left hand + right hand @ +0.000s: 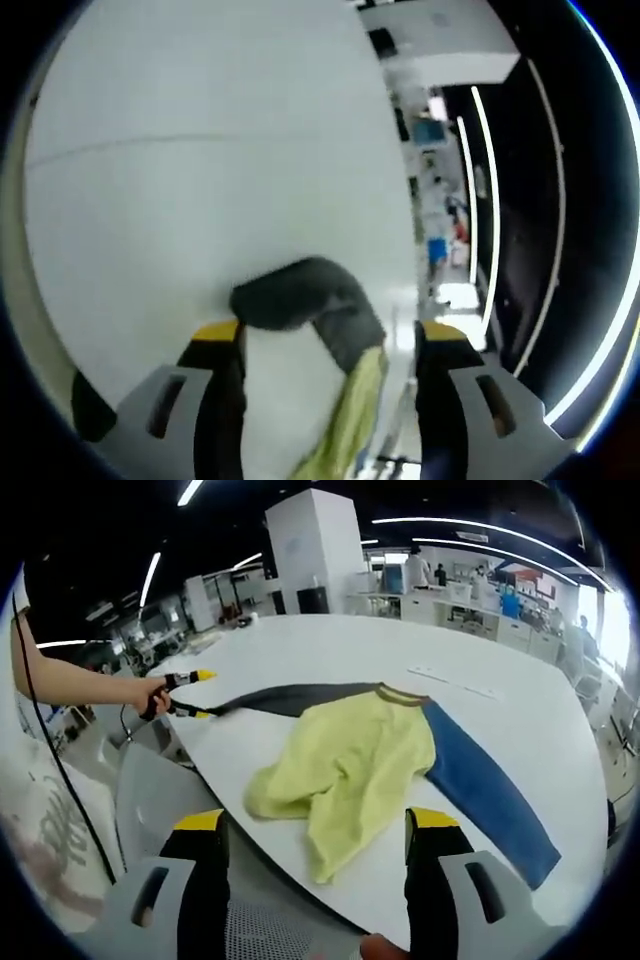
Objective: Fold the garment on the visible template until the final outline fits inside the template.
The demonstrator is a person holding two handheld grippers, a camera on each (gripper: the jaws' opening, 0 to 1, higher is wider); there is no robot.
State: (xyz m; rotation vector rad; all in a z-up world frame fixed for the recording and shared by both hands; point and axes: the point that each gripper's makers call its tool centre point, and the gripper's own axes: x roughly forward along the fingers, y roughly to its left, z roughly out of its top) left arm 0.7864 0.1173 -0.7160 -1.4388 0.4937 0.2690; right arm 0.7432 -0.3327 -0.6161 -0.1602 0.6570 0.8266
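The left tool (190, 693), seen from the right gripper view, sits at the far left edge of the white tabletop (520, 730), held by a person's hand (152, 696), and its yellow-tipped jaws are closed on the end of a dark grey sleeve (290, 697) that stretches from the tool toward the garment's collar. In the left gripper view that same tool (330, 340) shows its two jaws standing apart in the picture, with the dark sleeve (300, 295) bunched between them and a strip of yellow cloth (355, 415) trailing down beside the right jaw; whether the pads actually pinch the cloth cannot be told from this view. The right tool (315, 830) hangs above the near edge of the tabletop with its jaws spread wide and nothing between them. The garment (350, 765) lies crumpled on the tabletop, its yellow body heaped in the middle, a brownish collar (400, 695) at the top, and a blue sleeve (485, 785) laid out flat toward the right.
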